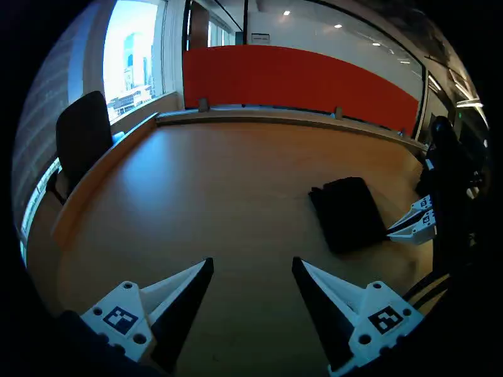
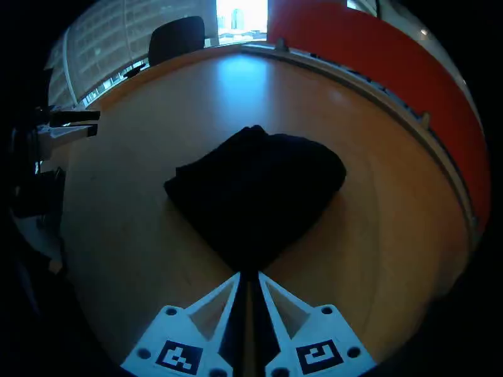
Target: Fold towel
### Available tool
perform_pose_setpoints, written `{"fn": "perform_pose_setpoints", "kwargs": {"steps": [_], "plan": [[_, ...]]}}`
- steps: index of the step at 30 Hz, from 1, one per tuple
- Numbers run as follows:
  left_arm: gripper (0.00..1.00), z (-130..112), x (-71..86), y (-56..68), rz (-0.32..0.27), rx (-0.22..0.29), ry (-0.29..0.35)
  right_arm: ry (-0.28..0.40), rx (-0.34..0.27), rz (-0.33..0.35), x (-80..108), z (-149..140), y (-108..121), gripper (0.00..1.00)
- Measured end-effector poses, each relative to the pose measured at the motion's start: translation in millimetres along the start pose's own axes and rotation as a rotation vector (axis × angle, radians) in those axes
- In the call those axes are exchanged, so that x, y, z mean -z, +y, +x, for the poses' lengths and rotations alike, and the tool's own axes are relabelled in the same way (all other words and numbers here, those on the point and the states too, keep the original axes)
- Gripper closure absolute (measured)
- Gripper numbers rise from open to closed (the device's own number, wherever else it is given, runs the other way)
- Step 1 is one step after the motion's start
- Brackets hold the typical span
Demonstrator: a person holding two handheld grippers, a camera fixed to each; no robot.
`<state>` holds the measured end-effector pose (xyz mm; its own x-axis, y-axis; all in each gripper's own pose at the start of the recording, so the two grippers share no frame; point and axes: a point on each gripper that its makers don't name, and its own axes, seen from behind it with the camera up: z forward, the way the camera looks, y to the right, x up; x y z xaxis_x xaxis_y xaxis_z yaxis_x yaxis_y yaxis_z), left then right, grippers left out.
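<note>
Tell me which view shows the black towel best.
The right gripper view: the black towel lies centred and large, straight ahead of the right gripper. The left gripper view shows the towel small, off to the right, with that gripper's tips at its edge.

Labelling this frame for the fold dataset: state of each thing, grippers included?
towel: folded into a thick bundle, lying on the table.
left gripper: jaws open, empty, above the table.
right gripper: jaws shut at the towel's near corner; pinch unclear.
chair: unoccupied, at the table's far side.
</note>
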<state>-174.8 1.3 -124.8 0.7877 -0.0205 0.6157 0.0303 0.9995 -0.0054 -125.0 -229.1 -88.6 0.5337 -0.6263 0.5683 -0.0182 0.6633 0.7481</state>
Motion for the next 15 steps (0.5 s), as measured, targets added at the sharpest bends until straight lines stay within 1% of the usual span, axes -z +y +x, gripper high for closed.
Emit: {"fn": "perform_pose_setpoints", "kwargs": {"steps": [8, 11, 15], "plan": [[0.07, -0.7, -0.7, 0.6, -0.013, -0.004, 0.000, 0.030, 0.008, -0.004, 9.4, 13.6, 5.0, 0.95], [0.07, 1.0, -1.0, -1.4, -0.010, -0.009, 0.006, 0.055, 0.011, 0.003, 14.8, 26.3, 5.3, 0.95], [0.07, 2.3, -2.0, -3.0, -0.009, -0.008, 0.010, 0.104, 0.010, 0.014, 26.4, 51.1, 7.3, 0.95]]}}
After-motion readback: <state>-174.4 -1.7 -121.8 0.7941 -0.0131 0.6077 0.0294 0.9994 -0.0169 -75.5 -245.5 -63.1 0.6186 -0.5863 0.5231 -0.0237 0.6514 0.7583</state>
